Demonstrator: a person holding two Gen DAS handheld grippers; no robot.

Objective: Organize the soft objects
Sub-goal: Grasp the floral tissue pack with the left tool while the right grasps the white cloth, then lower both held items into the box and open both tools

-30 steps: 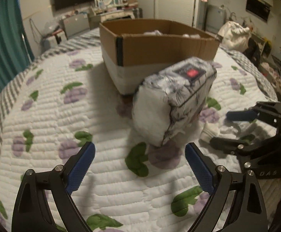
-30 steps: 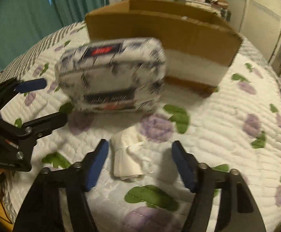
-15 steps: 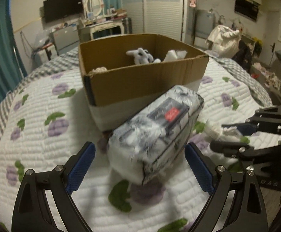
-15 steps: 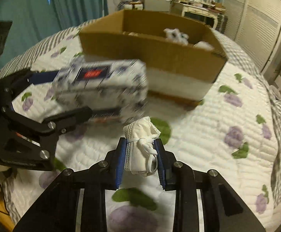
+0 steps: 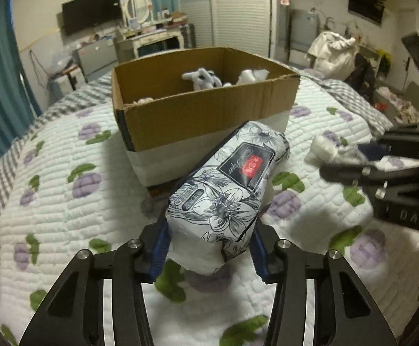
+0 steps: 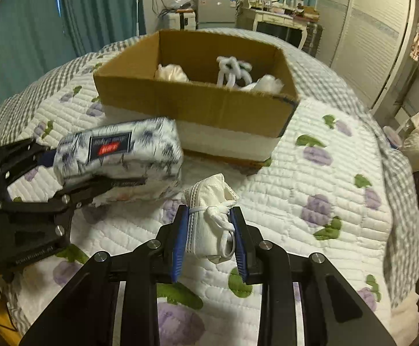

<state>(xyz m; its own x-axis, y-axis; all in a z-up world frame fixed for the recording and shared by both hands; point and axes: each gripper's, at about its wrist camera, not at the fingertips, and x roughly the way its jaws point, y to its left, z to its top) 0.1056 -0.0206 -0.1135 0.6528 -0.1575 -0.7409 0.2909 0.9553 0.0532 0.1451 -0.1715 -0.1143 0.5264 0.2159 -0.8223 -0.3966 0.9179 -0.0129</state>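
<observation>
Pointing lengthwise at the cardboard box (image 5: 206, 109), tissue pack (image 5: 226, 199) clamped by left gripper (image 5: 209, 248); right gripper (image 6: 209, 242) pinches folded white cloth (image 6: 209, 219); box contents partly hidden.

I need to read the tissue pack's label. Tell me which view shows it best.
The left wrist view: the tissue pack is sharp there, label facing up, clamped in the left tongs. The right wrist view shows it blurred, from the side.

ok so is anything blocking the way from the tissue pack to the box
Nothing visible does. The left gripper is shut on the tissue pack, just short of the cardboard box, whose top is open. The only hurdle is the box's near wall. The right gripper, holding a white mask, is off to one side.
</observation>
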